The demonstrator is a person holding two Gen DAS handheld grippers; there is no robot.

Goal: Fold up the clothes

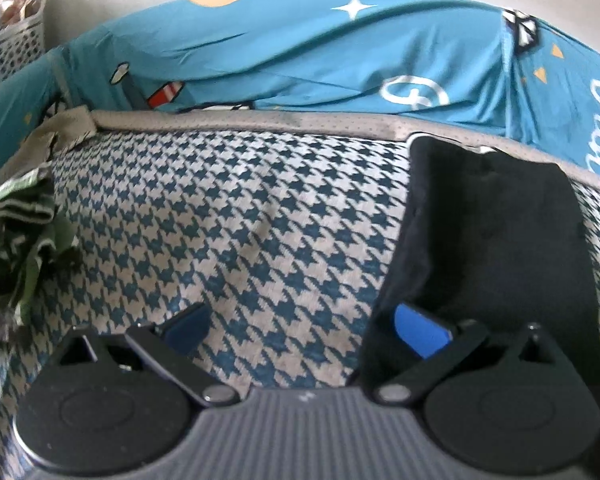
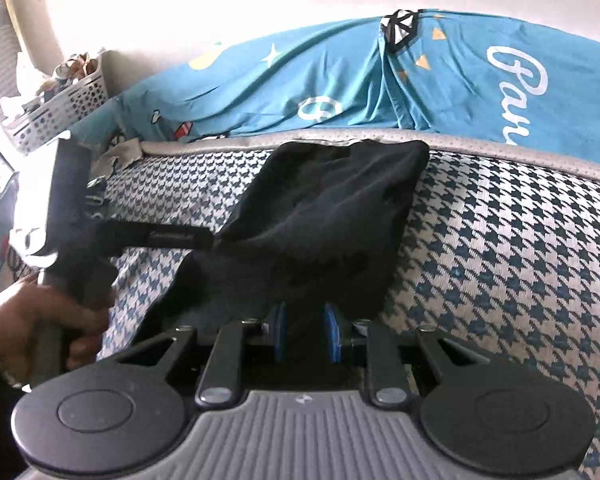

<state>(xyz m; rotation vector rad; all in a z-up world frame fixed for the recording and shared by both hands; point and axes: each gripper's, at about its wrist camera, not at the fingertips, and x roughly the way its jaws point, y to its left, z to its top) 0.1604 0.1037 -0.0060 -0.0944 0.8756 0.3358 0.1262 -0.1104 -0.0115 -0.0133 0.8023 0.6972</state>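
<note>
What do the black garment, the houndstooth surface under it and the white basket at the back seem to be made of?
Black garment: soft matte knit, probably cotton jersey; it drapes and wrinkles without shine.
Houndstooth surface: woven fabric, likely a mat or cover; visible weave texture, grey perforated-looking edge binding.
White basket: seemingly rigid moulded plastic; regular round holes in its wall.
</note>
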